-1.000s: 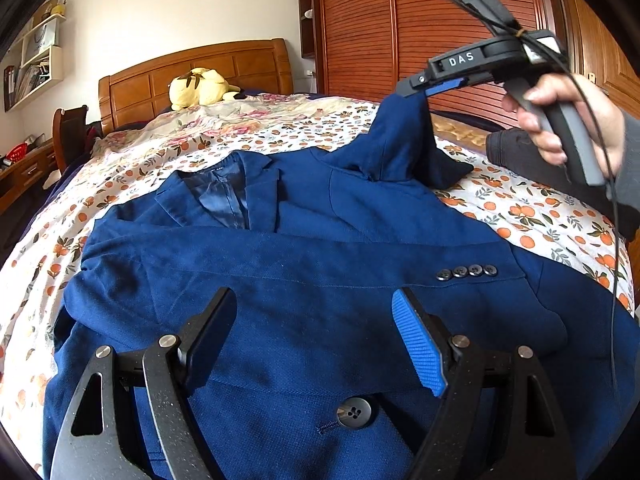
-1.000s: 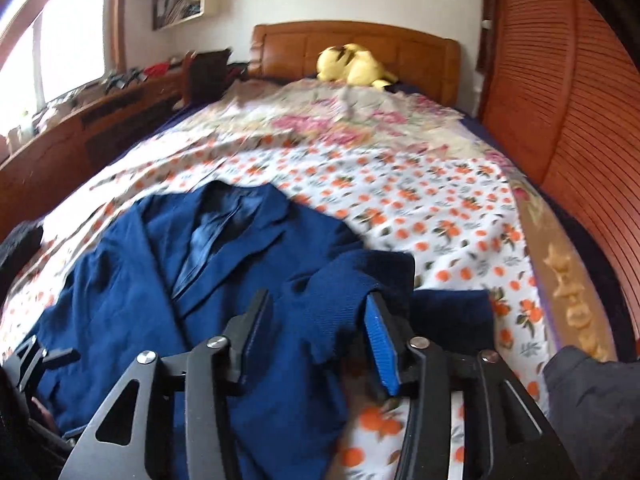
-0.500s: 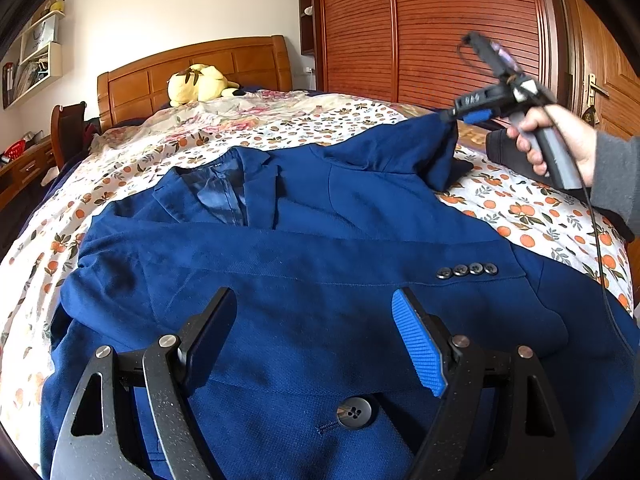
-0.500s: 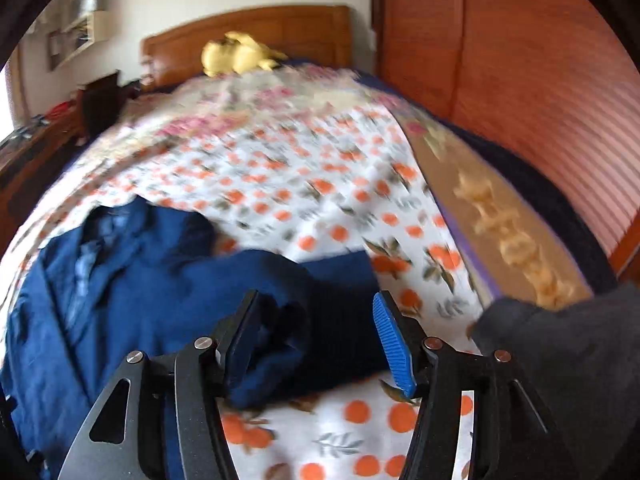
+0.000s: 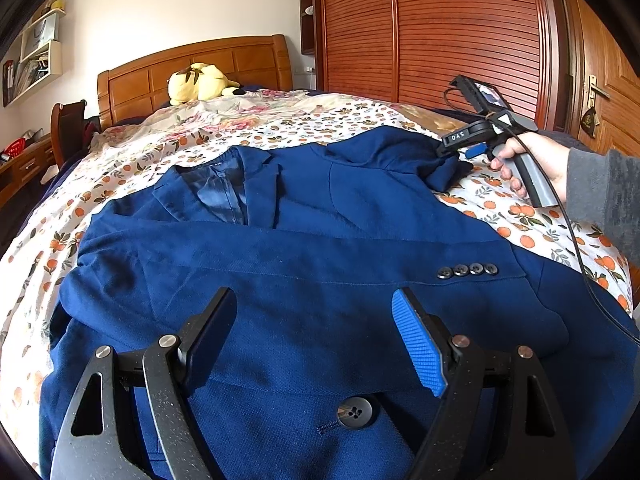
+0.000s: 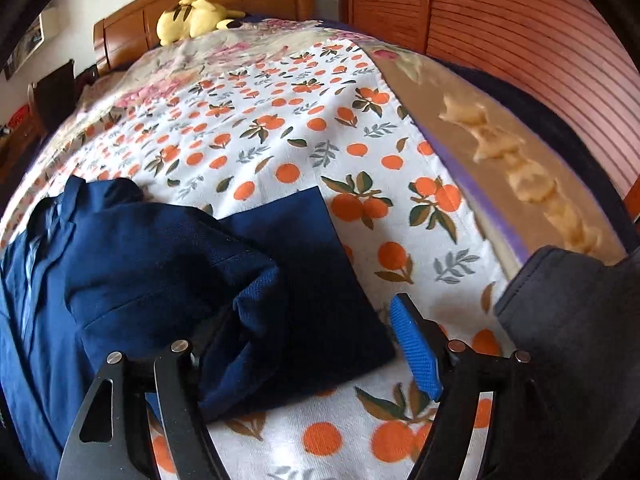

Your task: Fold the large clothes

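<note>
A navy blue blazer lies face up on the bed, one sleeve folded across its front with its cuff buttons showing. My left gripper hovers open over the blazer's lower front, above a large button, with nothing between its fingers. At the blazer's far right, my right gripper is low over the other sleeve. In the right wrist view its jaws are opening. The sleeve lies bunched between them on the bedspread and covers the left fingertip; the blue pad stands clear of it.
The bed has an orange-print bedspread, a wooden headboard and a yellow plush toy. A louvred wooden wardrobe runs along the right. A dark grey garment lies by the bed's right edge. A person's hand holds the right gripper.
The right gripper carried the raised sleeve out to the right and down onto the bedspread, and its jaws widened. The left gripper stayed still and open.
</note>
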Action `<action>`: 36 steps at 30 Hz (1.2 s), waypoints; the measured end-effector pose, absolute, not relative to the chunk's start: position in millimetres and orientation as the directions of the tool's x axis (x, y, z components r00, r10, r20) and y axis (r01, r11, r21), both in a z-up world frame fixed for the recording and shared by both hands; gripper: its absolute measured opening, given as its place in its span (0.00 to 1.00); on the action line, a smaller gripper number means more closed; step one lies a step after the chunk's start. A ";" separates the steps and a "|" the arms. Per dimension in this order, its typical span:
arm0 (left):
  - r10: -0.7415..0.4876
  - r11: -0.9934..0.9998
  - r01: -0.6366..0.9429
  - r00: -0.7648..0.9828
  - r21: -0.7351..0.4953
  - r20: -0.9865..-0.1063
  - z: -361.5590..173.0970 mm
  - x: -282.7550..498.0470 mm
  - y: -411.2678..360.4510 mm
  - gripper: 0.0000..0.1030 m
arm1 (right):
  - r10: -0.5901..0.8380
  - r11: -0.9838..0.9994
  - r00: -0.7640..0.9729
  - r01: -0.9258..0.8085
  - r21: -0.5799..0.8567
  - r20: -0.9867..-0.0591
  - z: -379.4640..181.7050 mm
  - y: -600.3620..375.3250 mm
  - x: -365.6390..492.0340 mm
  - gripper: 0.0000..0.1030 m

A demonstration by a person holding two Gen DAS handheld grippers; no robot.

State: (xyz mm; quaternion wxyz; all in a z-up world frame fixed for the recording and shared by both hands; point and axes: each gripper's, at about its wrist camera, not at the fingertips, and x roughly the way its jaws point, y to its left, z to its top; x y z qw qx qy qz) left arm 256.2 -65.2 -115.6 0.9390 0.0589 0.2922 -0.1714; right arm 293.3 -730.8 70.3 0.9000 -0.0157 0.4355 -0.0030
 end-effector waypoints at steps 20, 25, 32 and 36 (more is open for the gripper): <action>-0.243 0.955 0.295 0.815 0.016 -0.526 -88.0 225.7 -36.7 0.78 | 0.169 0.928 0.782 -0.331 -0.170 -0.600 154.3 -649.2 220.1 0.10; -0.203 0.971 0.238 0.845 0.008 -0.494 -72.1 210.0 -9.4 0.78 | 0.390 0.823 0.738 -0.547 -0.151 -0.551 193.1 -582.8 142.5 0.27; -0.165 0.983 0.181 0.864 -0.012 -0.475 -62.2 197.0 17.7 0.78 | 0.416 0.750 0.638 -0.644 -0.153 -0.647 183.1 -547.3 88.9 0.55; -0.160 0.984 0.177 0.867 -0.009 -0.471 -60.7 190.8 19.8 0.78 | 0.410 0.761 0.640 -0.632 -0.142 -0.650 187.4 -561.1 95.7 0.56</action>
